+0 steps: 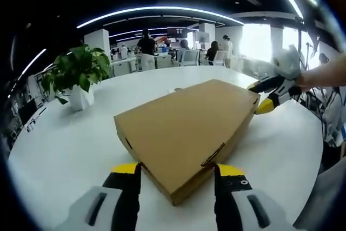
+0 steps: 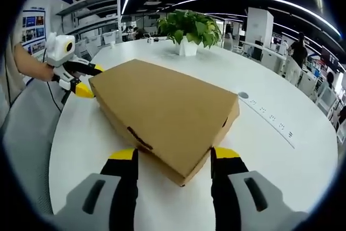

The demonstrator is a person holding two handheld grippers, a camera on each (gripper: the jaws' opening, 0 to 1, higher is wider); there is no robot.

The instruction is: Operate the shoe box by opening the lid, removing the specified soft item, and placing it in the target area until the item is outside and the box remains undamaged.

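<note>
A closed brown cardboard shoe box (image 1: 186,125) lies flat on the white round table (image 1: 65,144), lid down. In the left gripper view my left gripper (image 1: 178,170) is open, its yellow-tipped jaws standing either side of the box's near corner. The right gripper (image 1: 270,93), held by a person's hand, is at the box's far right corner. In the right gripper view the same box (image 2: 162,109) points a corner at me, and my right gripper (image 2: 174,153) is open astride that corner. The left gripper (image 2: 81,79) sits at the far left corner. Whatever is inside the box is hidden.
A potted green plant (image 1: 78,74) in a white pot stands on the table beyond the box, also the plant (image 2: 189,28). A row of sockets (image 2: 267,114) is set into the table on the right. People and desks fill the office behind. A grey chair (image 2: 27,128) is at the left.
</note>
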